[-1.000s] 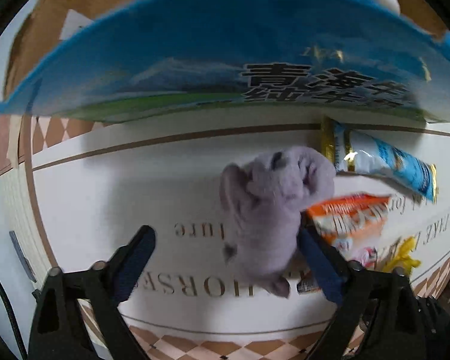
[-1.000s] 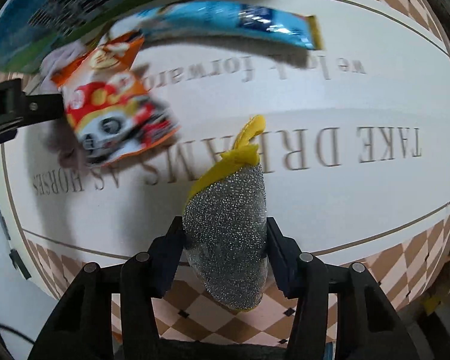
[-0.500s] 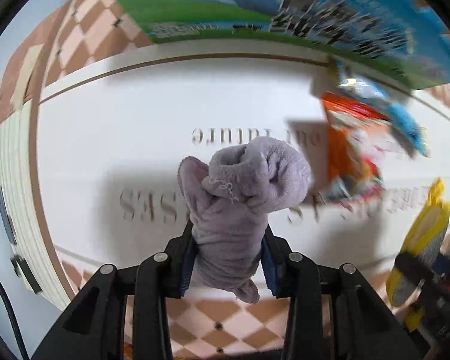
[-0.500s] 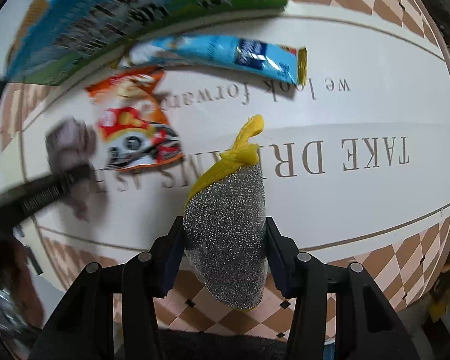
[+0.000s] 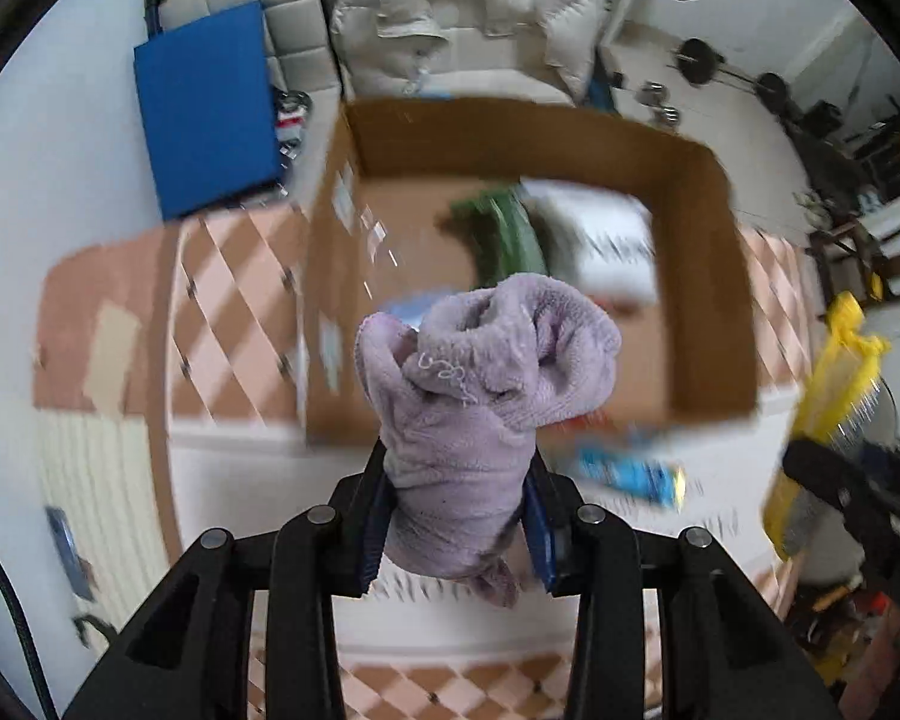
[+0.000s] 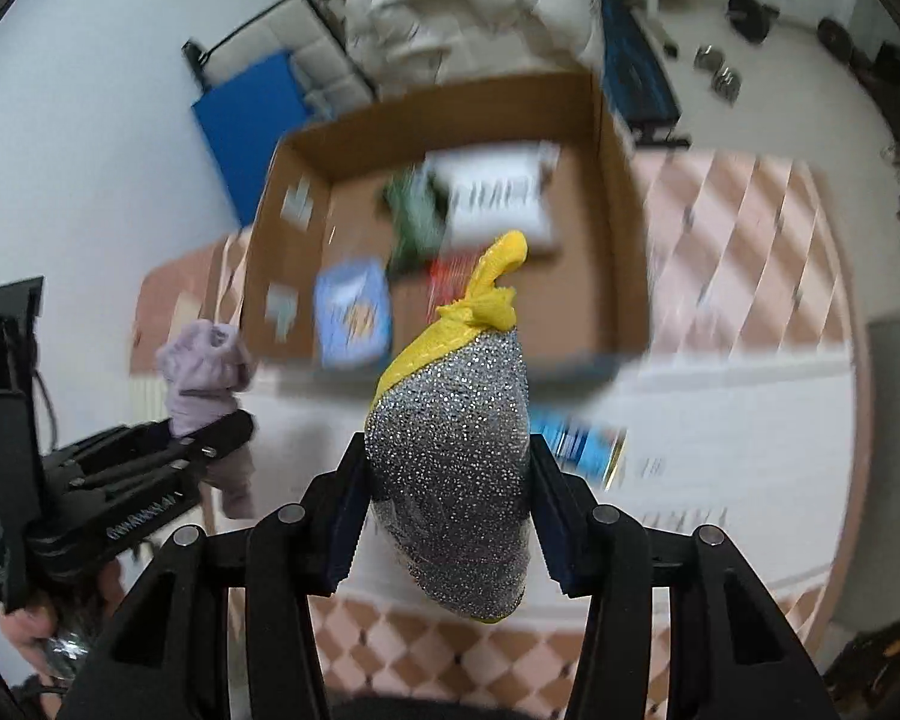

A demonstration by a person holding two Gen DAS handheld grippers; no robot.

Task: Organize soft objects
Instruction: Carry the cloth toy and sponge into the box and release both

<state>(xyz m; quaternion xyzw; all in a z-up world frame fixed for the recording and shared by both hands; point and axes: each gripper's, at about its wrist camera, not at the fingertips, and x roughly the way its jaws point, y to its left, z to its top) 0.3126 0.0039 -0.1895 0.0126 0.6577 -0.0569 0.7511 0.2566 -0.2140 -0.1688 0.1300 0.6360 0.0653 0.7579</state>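
My left gripper (image 5: 456,516) is shut on a lilac fluffy cloth (image 5: 486,378) and holds it raised in front of an open cardboard box (image 5: 708,276). My right gripper (image 6: 447,492) is shut on a silver glitter scrubber with a yellow knotted top (image 6: 456,444), also raised before the box (image 6: 624,240). The scrubber shows at the right edge of the left wrist view (image 5: 834,396). The lilac cloth and left gripper show at the left of the right wrist view (image 6: 207,372).
The box holds a green item (image 5: 510,234), a white packet (image 5: 606,246) and a blue packet (image 6: 354,312). A blue snack packet (image 5: 624,471) lies on the white tablecloth (image 5: 240,480) before the box. A blue mat (image 5: 204,108) and white jacket (image 5: 468,18) lie behind.
Both grippers have lifted and tilted up from the table; the views now look at the open box and the room. The left gripper closed on the lilac cloth a second ago.
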